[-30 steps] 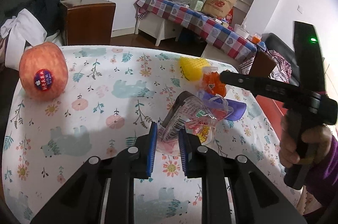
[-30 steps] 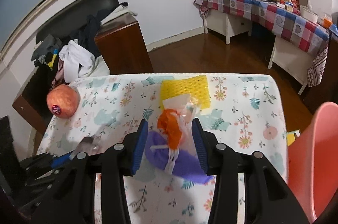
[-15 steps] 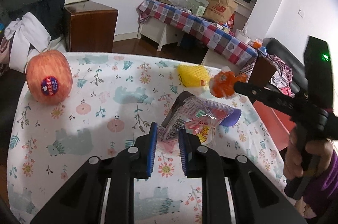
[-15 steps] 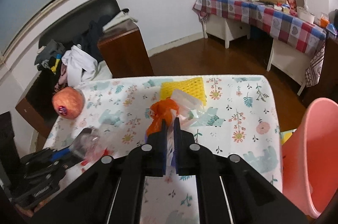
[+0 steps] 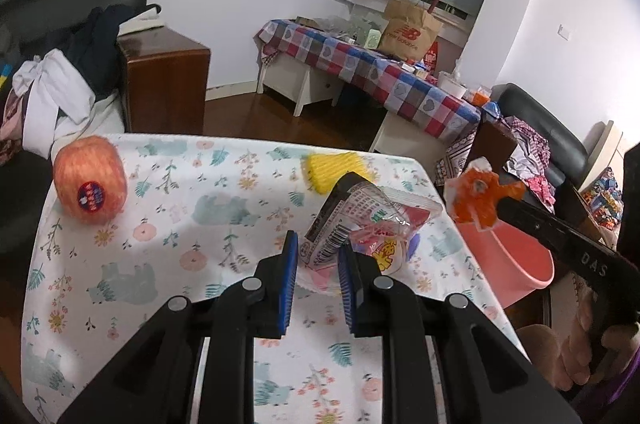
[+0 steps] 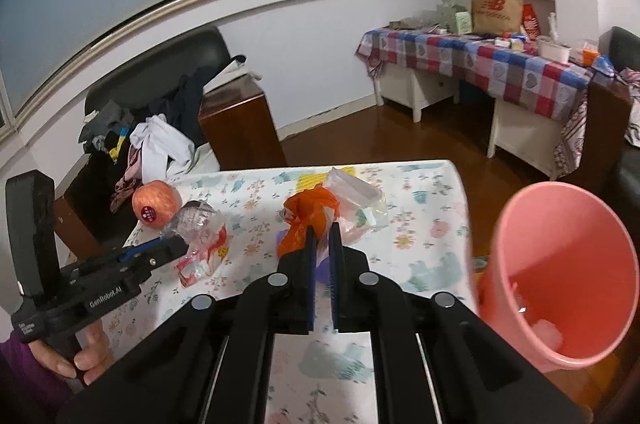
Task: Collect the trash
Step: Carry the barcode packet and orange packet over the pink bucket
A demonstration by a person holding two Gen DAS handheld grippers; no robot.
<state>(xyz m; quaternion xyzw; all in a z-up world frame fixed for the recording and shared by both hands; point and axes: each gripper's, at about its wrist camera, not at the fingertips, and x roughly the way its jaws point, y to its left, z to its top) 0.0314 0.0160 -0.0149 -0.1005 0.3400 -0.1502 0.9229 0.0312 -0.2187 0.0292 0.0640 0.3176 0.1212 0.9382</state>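
Observation:
My right gripper (image 6: 322, 236) is shut on an orange plastic wrapper (image 6: 306, 218) with clear film hanging from it, lifted above the floral table; it also shows in the left wrist view (image 5: 478, 200), held over the pink bin (image 5: 508, 264). My left gripper (image 5: 318, 252) is shut on a clear snack wrapper (image 5: 360, 224) with red print and a barcode, held just above the table. The pink bin (image 6: 568, 276) stands off the table's right edge. A purple scrap (image 6: 282, 236) lies under the right fingers.
A red apple with a sticker (image 5: 90, 180) sits at the table's left. A yellow foam net (image 5: 334, 170) lies at the far edge. A wooden cabinet (image 5: 164, 76) and a checkered-cloth table (image 5: 372, 76) stand behind.
My right gripper closed on the orange wrapper, lifted it off the table and moved right toward the pink bin. My left gripper kept its hold on the clear wrapper and rose slightly.

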